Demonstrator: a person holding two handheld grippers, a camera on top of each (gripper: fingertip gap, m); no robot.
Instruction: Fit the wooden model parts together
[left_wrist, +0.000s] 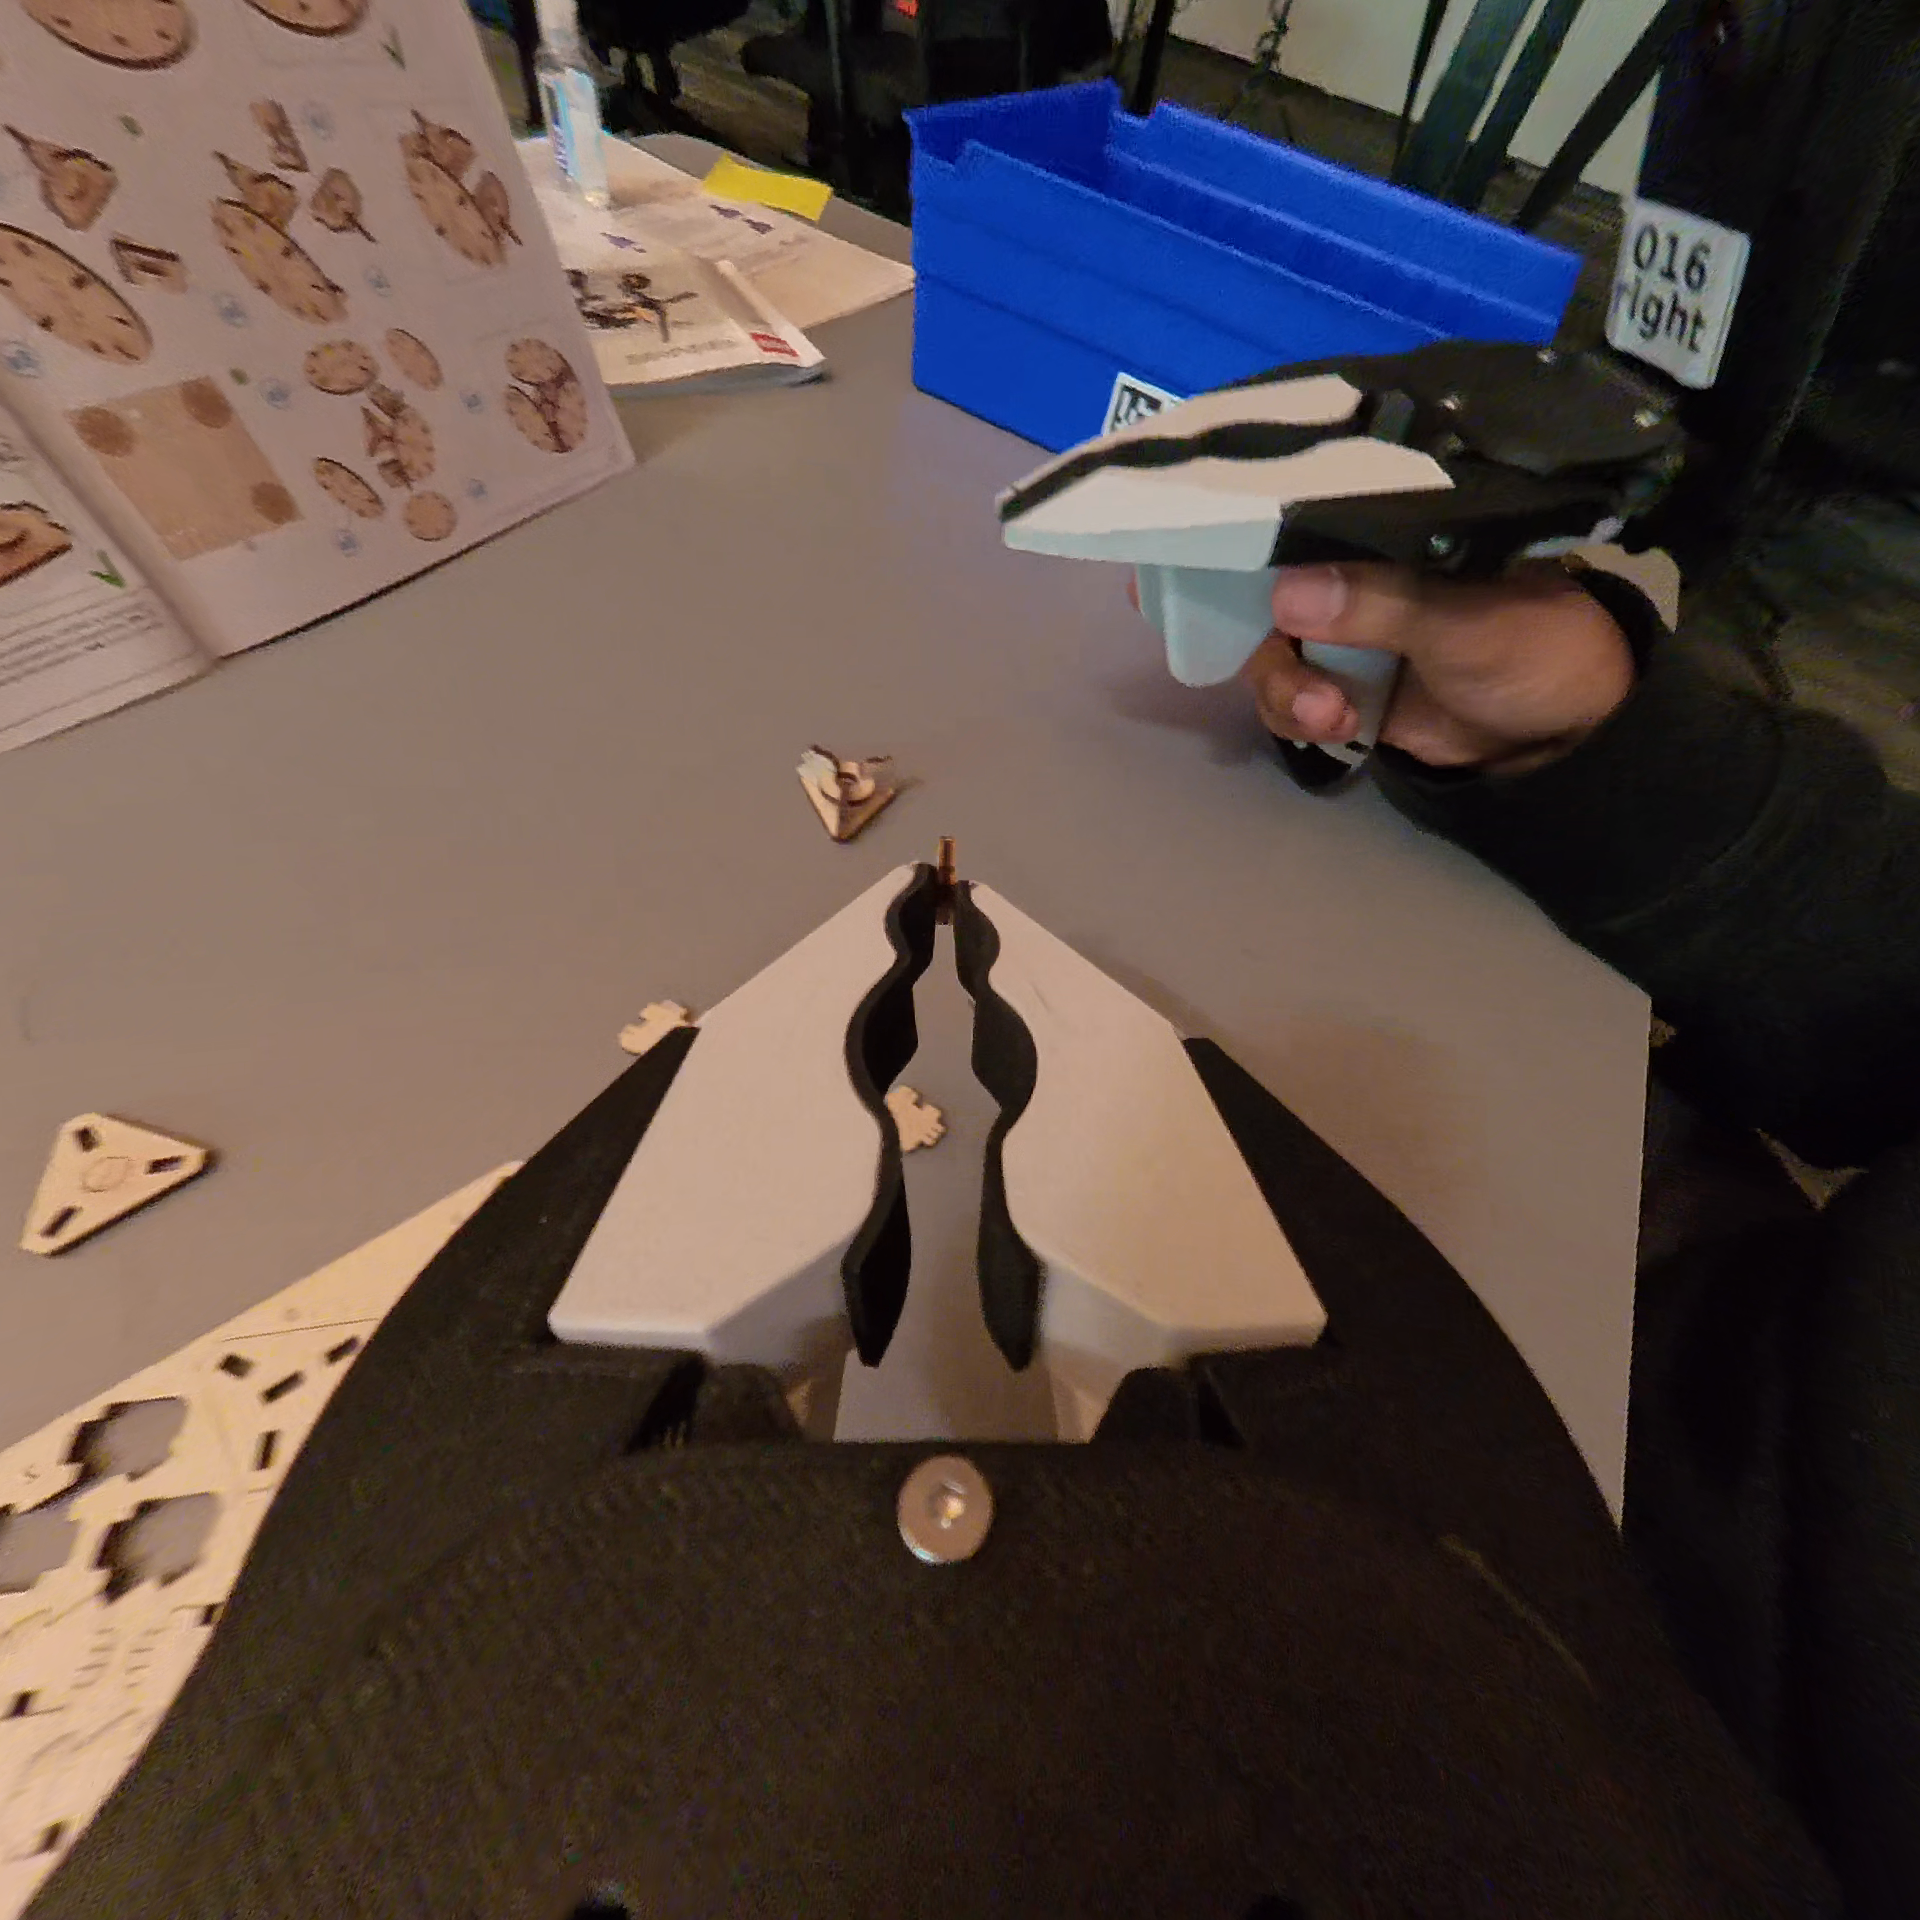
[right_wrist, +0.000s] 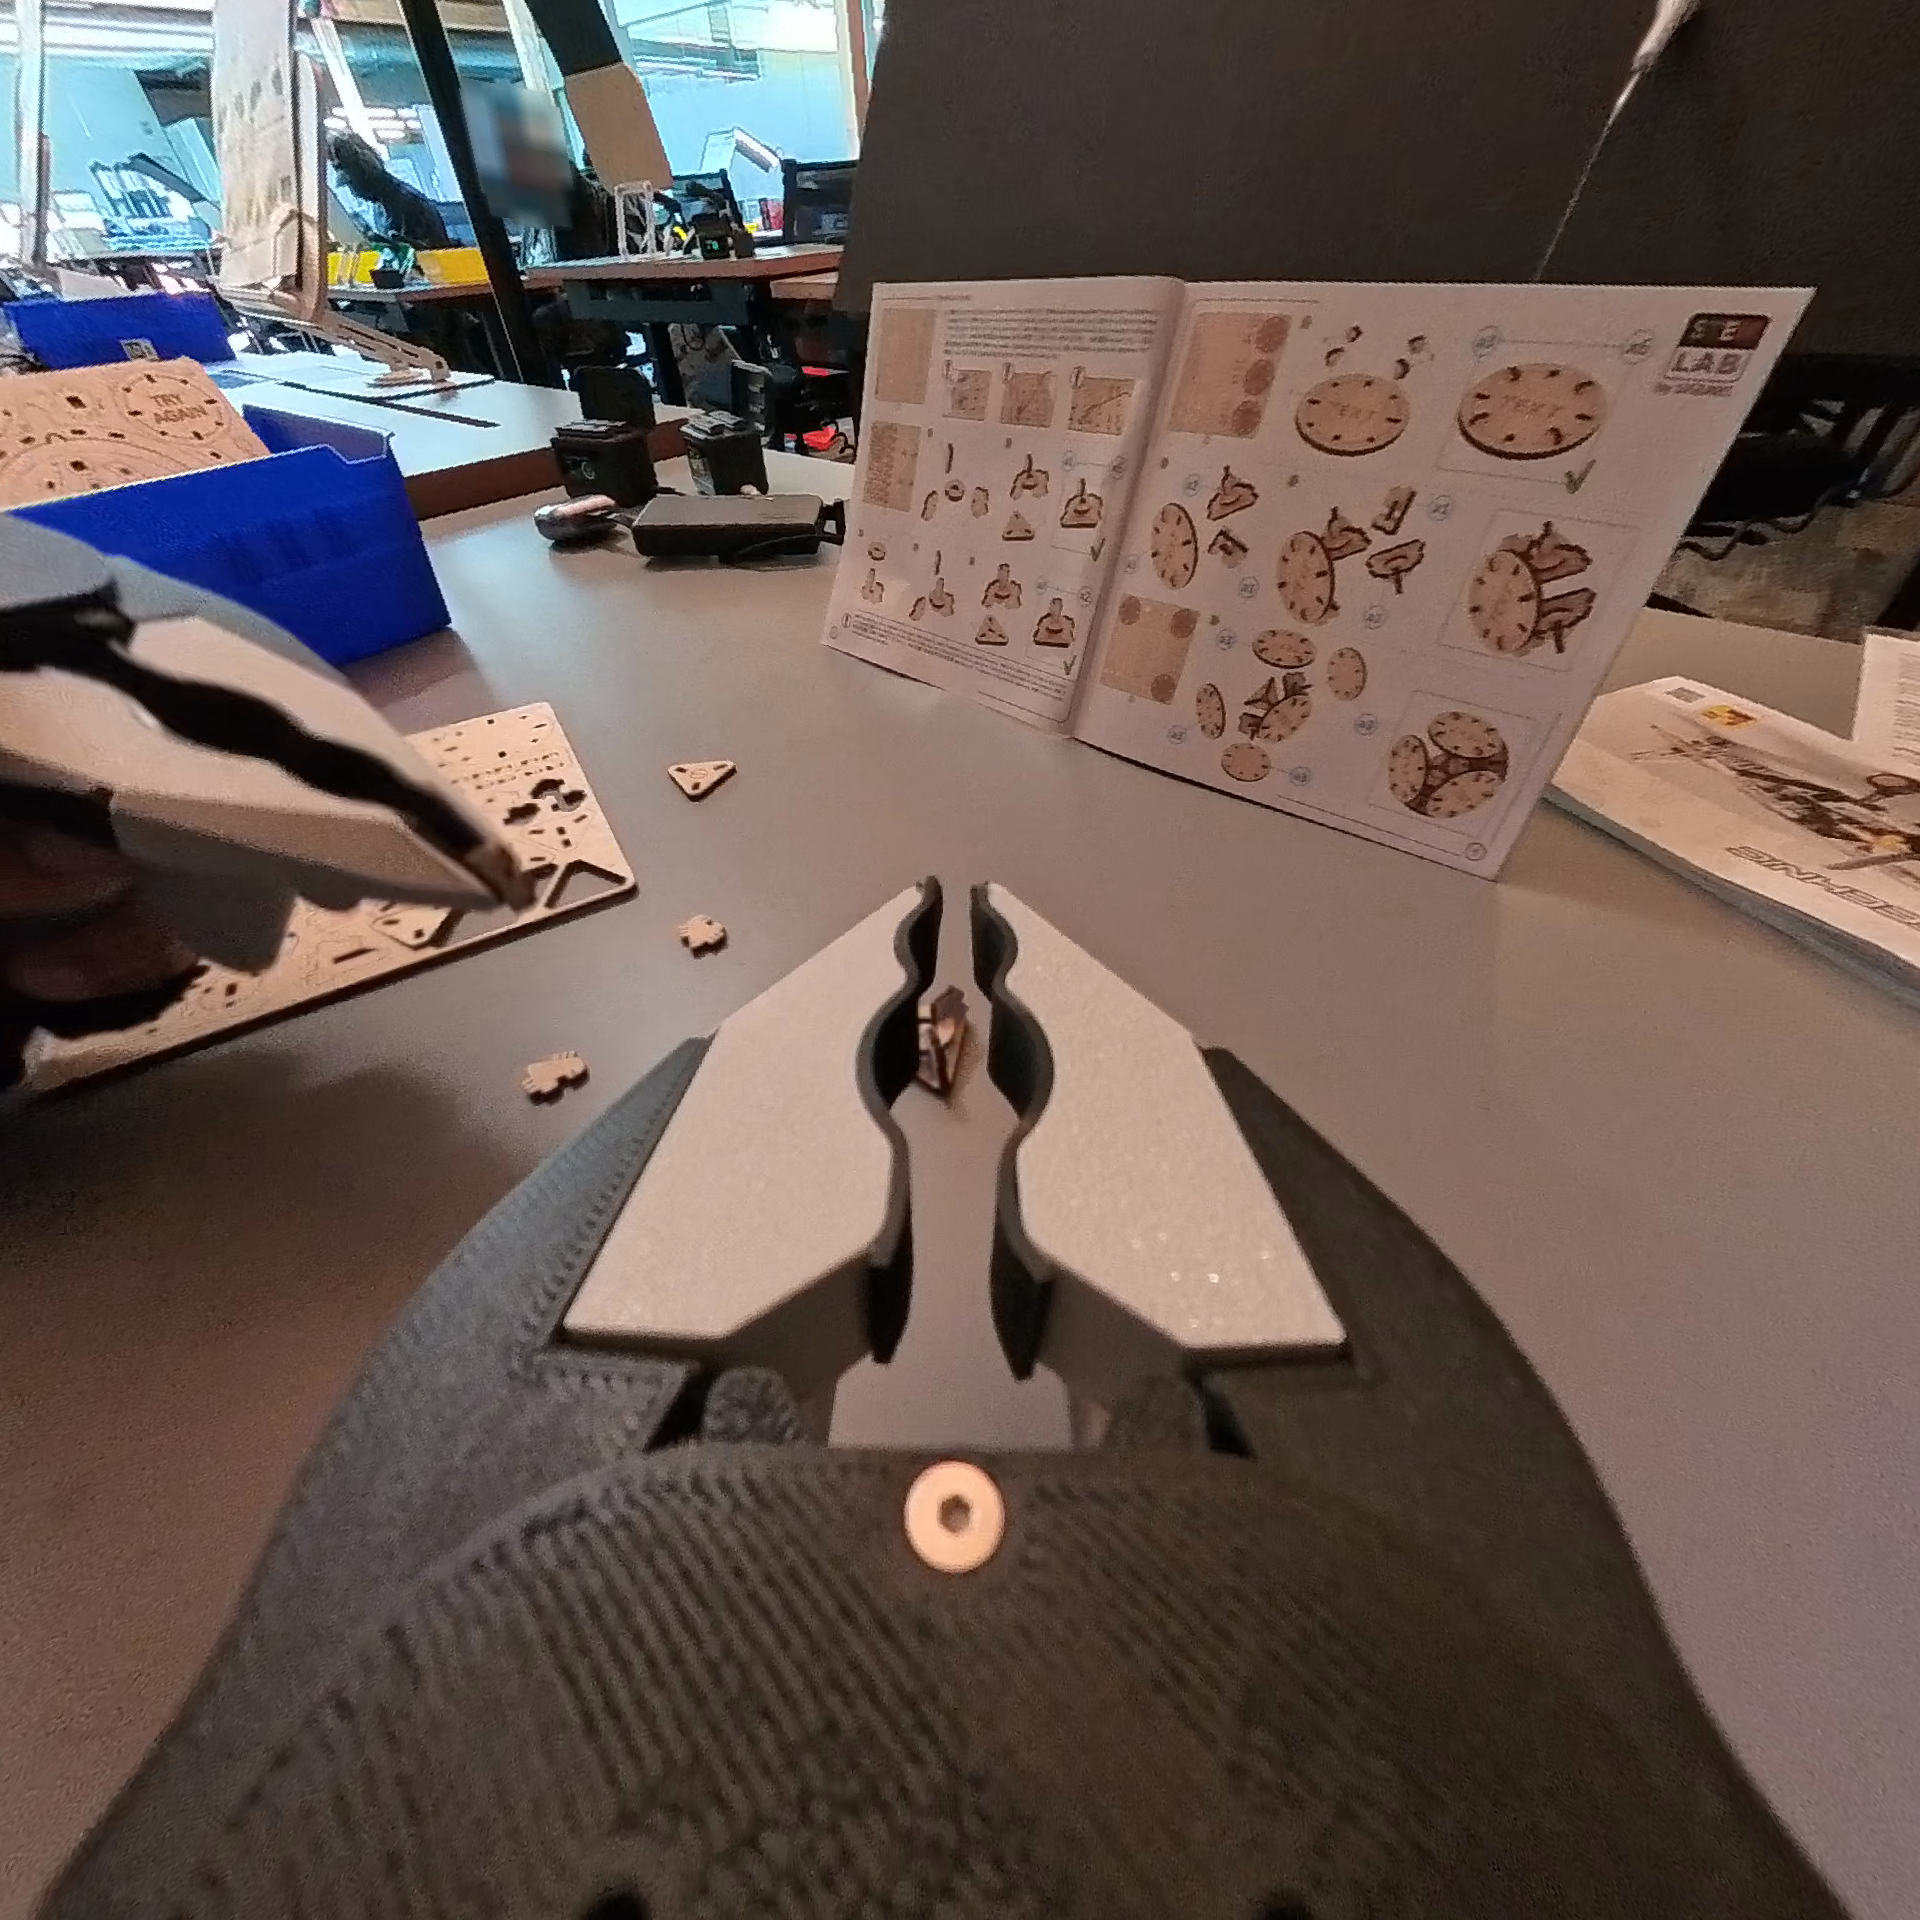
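The left gripper (left_wrist: 943, 891) pinches a small brown wooden peg (left_wrist: 945, 868) at its tips above the grey table (left_wrist: 520, 831). Just beyond lies a triangular wooden assembly (left_wrist: 844, 792). The right gripper (right_wrist: 956, 896), jaws slightly parted and bare, hovers over it, the blue plastic bin (left_wrist: 1195, 260) behind.

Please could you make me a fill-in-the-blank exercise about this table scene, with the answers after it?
1. The small brown peg is pinched at the fingertips of the ____ gripper.
2. The plastic bin behind the right gripper is ____ in colour.
3. The flat wooden piece lying alone on the grey table has ____ corners.
Answers: left; blue; three.
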